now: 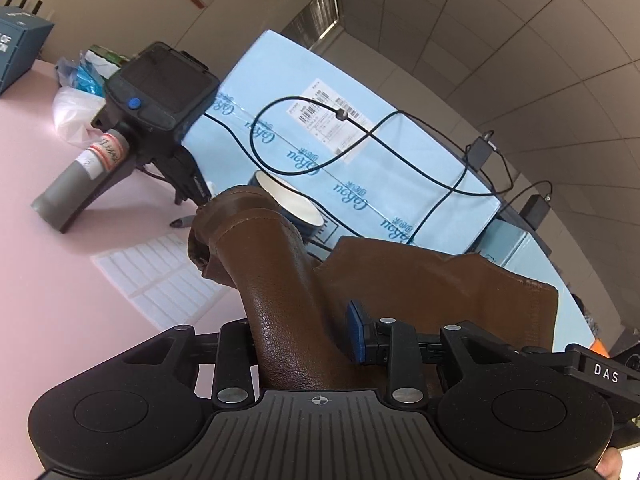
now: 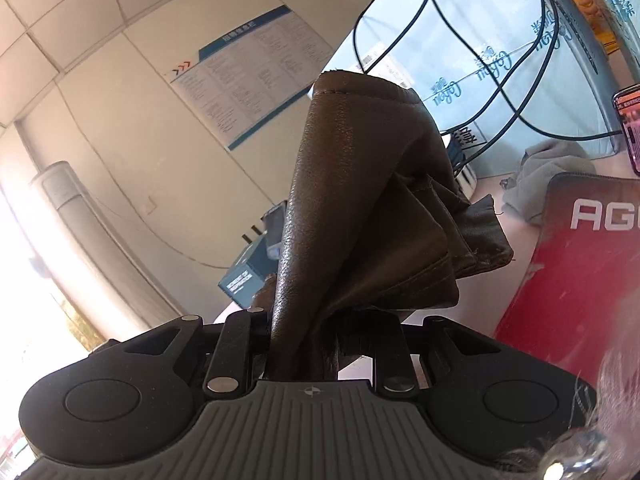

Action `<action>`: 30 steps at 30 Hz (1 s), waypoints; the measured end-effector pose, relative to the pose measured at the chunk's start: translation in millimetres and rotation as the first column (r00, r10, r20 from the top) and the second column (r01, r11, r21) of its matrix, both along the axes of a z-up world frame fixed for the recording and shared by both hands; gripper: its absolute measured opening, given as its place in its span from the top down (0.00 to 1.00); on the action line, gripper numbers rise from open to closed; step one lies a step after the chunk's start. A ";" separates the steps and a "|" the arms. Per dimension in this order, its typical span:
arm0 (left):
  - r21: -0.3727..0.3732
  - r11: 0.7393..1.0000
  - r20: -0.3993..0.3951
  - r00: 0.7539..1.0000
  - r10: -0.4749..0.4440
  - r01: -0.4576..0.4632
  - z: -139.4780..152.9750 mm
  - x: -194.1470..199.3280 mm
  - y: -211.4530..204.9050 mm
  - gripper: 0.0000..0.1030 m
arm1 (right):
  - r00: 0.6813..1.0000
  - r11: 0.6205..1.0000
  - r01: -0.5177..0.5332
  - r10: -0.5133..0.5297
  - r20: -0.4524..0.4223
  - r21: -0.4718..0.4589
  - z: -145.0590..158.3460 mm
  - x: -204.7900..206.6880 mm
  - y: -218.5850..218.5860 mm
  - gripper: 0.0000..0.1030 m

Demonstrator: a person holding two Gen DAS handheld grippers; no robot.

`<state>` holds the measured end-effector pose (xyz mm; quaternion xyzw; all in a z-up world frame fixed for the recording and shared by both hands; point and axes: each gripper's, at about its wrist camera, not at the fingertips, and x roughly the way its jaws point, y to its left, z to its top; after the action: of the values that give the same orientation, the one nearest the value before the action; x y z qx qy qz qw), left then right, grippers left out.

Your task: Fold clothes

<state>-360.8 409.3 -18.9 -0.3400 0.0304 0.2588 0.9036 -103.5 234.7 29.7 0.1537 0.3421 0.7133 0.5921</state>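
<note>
We saw a pale pink table (image 1: 60,208) beneath a tiled ceiling (image 1: 500,20), a beige wall (image 2: 120,128) bearing a printed notice board (image 2: 252,76), and bright window glare (image 2: 20,280) beside it.

Black left gripper (image 1: 308,340) — blue-padded fingers (image 1: 357,330), silver screws, white "DAS" lettering.

Pale pink bench (image 1: 48,208), pretty cluttered. There's a sheet of blank white labels (image 1: 156,276) lying flat, a dark handheld scanner-type gadget (image 1: 132,128) on its side behind it, a crumpled clear plastic bag (image 1: 74,108) and a blue box (image 1: 20,44) at the back. A big light-blue carton (image 1: 360,152) too. Right-wrist view shows a red mat (image 2: 580,276) and a grey cloth (image 2: 548,176) beside it.
</note>
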 end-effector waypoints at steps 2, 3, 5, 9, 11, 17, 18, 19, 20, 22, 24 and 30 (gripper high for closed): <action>-0.006 1.000 -0.024 1.000 -0.018 0.018 1.6 20.2 8.1 0.70 | 0.999 0.999 0.035 -0.035 0.005 0.003 -0.2 15.8 7.7 0.80; -0.009 1.000 -0.036 0.999 -0.027 0.027 2.3 30.3 12.1 0.70 | 0.999 0.999 0.046 -0.046 0.013 0.002 -0.2 23.9 11.0 0.80; -0.016 0.999 -0.053 0.998 -0.033 0.032 1.5 48.7 19.8 0.70 | 0.998 0.998 0.068 -0.068 0.013 -0.006 -1.5 42.6 17.9 0.80; -0.022 0.998 -0.105 0.993 -0.061 0.059 -7.1 65.5 22.9 0.69 | 0.997 0.995 0.082 -0.082 0.011 -0.051 -14.2 65.0 31.5 0.80; -0.042 0.997 -0.114 0.991 -0.063 0.059 -13.9 64.7 25.9 0.69 | 0.994 0.989 0.107 -0.102 0.049 -0.099 -21.2 67.9 34.3 0.80; -0.028 1.000 -0.218 0.976 -0.007 0.001 -23.0 70.4 27.5 0.49 | 0.970 0.952 0.204 -0.165 0.180 -0.229 -39.8 69.1 40.4 0.69; -0.006 1.000 -0.250 0.968 0.012 -0.015 -23.2 73.3 25.6 0.45 | 0.960 0.942 0.234 -0.184 0.210 -0.240 -40.6 63.2 39.5 0.58; -0.003 1.000 -0.270 0.962 0.029 -0.031 -23.7 74.3 25.3 0.35 | 0.949 0.932 0.263 -0.203 0.241 -0.250 -41.4 57.2 38.5 0.47; 0.000 0.999 -0.288 0.957 0.046 -0.048 -24.3 75.0 25.2 0.29 | 0.934 0.918 0.302 -0.231 0.271 -0.258 -38.8 57.2 40.0 0.41; -0.011 0.999 -0.265 0.963 0.046 -0.050 -25.1 71.3 27.0 0.25 | 0.909 0.899 0.357 -0.272 0.315 -0.253 -35.8 59.3 36.2 0.31; -0.014 0.997 -0.242 0.967 0.074 -0.080 -24.1 65.9 27.0 0.20 | 0.897 0.893 0.380 -0.294 0.329 -0.241 -37.4 50.7 19.4 0.29; 0.130 0.961 -0.145 0.955 0.260 -0.242 0.4 41.2 2.7 0.11 | 0.860 0.876 0.448 -0.369 0.352 -0.179 -24.6 45.9 -22.6 0.17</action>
<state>-319.6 412.0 -18.5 -0.2686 0.0451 0.3995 0.8753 -57.6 212.1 5.1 0.0332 0.2936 0.5353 0.7913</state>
